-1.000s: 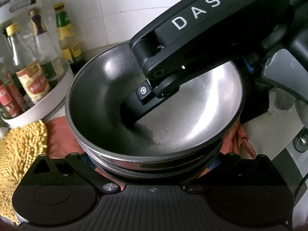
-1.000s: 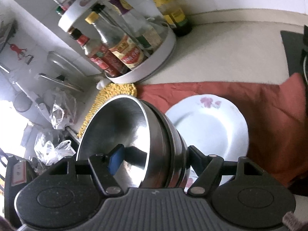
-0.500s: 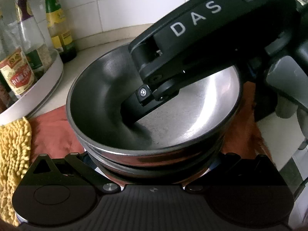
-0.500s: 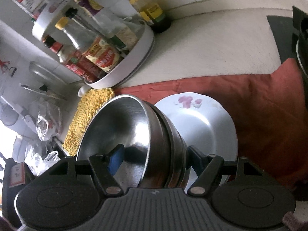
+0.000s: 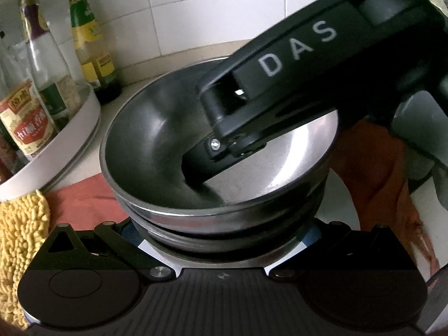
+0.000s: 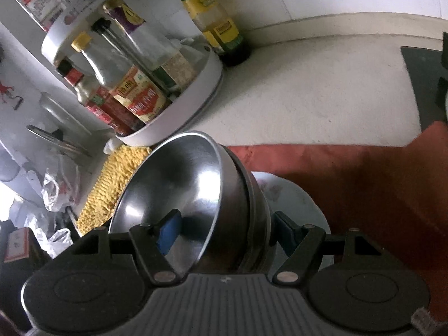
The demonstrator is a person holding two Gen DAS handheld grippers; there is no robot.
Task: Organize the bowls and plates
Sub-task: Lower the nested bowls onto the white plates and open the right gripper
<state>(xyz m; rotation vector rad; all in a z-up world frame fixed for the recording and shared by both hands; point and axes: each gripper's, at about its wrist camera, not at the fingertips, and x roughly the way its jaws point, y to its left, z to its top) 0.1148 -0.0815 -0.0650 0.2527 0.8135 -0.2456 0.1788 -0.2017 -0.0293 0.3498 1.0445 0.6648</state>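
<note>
Pale kitchen counter (image 6: 322,89) under a rust-red cloth (image 6: 372,184) — nearest, nested steel bowls (image 6: 196,196) held between both grippers. Right gripper (image 6: 226,228) pinches their wall, one blue finger inside. Left gripper (image 5: 224,240) flanks them; contact unclear. White flowered plate (image 6: 294,198) beneath; behind — white turntable rack (image 6: 190,103) holding sauce bottles (image 6: 134,92).

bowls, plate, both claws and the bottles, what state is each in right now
steel bowls: nested, tilted, gripped by both claws
right claw: clamped across the bowls' wall
left claw: closed on the bowls' outside
white plate: flat on the red cloth
sauce bottles: upright, capped
</note>
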